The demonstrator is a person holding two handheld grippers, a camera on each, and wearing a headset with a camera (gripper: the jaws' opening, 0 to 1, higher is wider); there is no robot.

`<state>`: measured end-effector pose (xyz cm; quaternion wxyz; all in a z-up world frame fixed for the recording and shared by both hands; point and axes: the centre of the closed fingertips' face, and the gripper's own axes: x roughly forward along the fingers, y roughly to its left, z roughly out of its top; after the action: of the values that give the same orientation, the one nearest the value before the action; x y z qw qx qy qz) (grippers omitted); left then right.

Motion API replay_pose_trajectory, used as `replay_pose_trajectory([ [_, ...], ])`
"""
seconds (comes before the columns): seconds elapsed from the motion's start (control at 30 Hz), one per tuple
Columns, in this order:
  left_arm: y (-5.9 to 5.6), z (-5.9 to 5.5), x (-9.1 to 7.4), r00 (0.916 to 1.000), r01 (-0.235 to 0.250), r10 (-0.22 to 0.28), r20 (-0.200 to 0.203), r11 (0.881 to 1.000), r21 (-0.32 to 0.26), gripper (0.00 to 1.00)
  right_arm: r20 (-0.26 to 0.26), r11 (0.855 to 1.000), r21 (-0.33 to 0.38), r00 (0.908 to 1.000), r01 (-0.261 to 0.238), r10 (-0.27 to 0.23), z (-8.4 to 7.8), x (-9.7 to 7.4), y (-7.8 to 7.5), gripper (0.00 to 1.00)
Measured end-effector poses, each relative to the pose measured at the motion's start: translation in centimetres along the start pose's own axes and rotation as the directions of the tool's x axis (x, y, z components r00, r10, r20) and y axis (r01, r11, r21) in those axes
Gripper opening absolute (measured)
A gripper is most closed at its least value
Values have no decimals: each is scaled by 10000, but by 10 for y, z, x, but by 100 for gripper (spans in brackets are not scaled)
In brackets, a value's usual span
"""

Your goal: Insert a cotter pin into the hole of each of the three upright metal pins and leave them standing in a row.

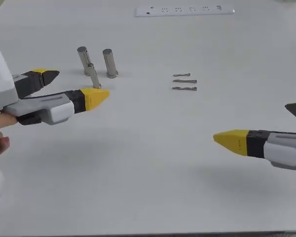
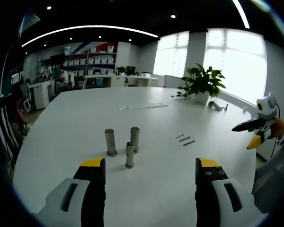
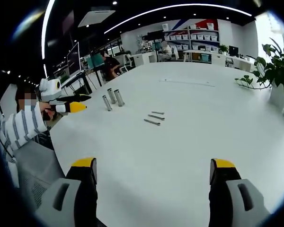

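This looks like an open-plan office or demo workroom. A large white surface (image 2: 61, 123) stands in a wide room with tall windows (image 2: 227, 56) on one side, a potted plant (image 2: 201, 85) by one of its edges, and a curved light strip (image 2: 85, 30) with spotlights in a dark ceiling. Shelves (image 2: 92, 61) of pale storage boxes line the back wall, with desks (image 2: 102, 79) in front and what may be a monitor (image 3: 75, 56), too blurred to be sure. A white power strip (image 1: 185, 10) lies near the surface's far edge.
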<state>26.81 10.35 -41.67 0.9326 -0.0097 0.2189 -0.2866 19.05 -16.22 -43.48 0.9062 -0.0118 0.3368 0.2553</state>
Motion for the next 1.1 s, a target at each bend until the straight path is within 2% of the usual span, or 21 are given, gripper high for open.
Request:
replay_pose_trajectory([
  [0.2,7,-3,9,9998,54,-54,-183,10000,2,74,-47,10000,70,10000,64,-63,-1,1,-2,98],
  [0.37,13,-4,15,9995,136,-139,-292,9999,-106,67,-126,9999,105,9999,88,-87,-3,2,-3,98],
  [0.5,9,-4,17,9993,250,-258,-286,9993,-287,62,-215,9999,95,9997,97,-95,-6,4,-3,98],
  [0.77,15,-8,31,9979,282,-291,-584,9995,-154,50,-342,9999,107,9993,135,-131,-7,7,-6,98],
  [1.1,18,-14,48,9952,421,-412,-884,9991,86,40,-540,9998,172,9985,94,-84,-12,10,-6,98],
])
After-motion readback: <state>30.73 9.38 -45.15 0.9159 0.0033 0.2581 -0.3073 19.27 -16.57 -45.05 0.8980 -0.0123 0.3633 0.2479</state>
